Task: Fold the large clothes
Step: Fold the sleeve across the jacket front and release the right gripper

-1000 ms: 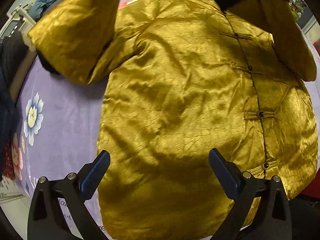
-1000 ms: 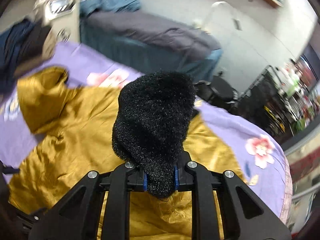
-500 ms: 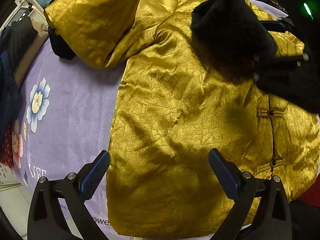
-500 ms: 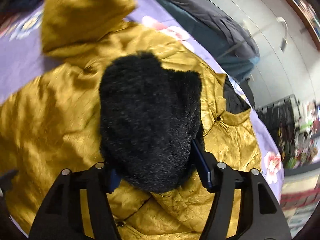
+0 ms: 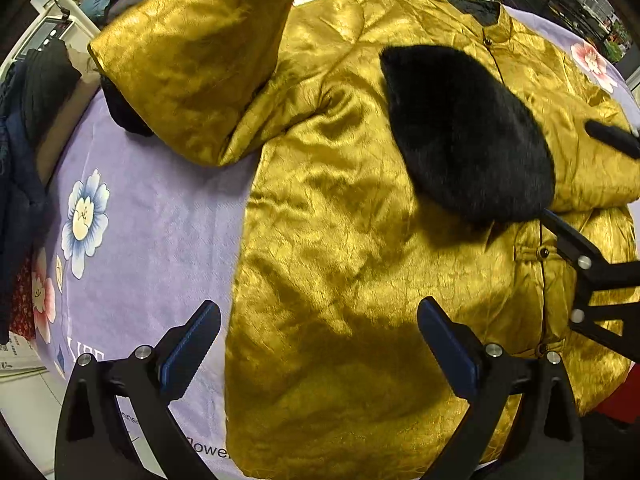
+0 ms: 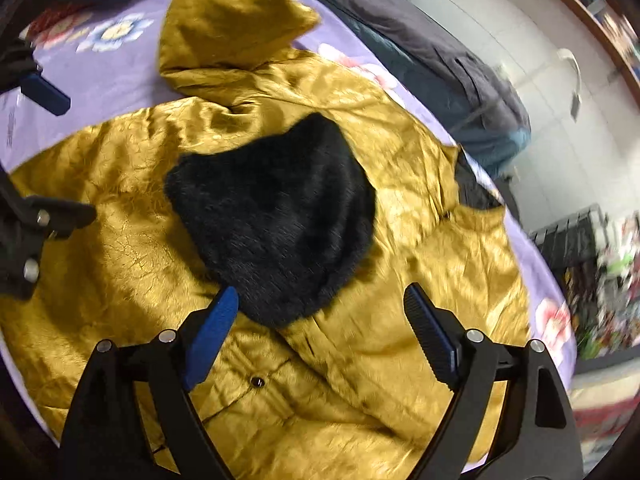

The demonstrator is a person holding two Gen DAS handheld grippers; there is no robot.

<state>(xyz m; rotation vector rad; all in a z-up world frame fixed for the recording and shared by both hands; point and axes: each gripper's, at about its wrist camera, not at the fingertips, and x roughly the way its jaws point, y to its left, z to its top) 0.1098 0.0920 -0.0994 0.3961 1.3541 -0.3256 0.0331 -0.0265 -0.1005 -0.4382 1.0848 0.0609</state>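
A golden satin jacket [image 5: 340, 240] lies front up on a purple floral bedspread [image 5: 140, 220]. One sleeve, with its black furry cuff [image 5: 468, 132], is folded across the chest; it also shows in the right wrist view [image 6: 276, 216]. The other sleeve [image 5: 200, 68] lies out to the left, bunched. My left gripper [image 5: 318, 344] is open and empty above the jacket's hem. My right gripper [image 6: 320, 328] is open and empty, just behind the furry cuff, and shows at the right edge of the left wrist view [image 5: 592, 264].
The bedspread's edge [image 5: 48, 364] runs along the left and front. Dark clothes [image 5: 24, 128] are piled at the left. Another bed with a grey cover [image 6: 440, 52] stands behind. A black rack [image 6: 576, 240] is at the right.
The right gripper carried the sleeve by its furry cuff across the jacket, opened and let it go on the chest. The left gripper stayed open and shifted a little left.
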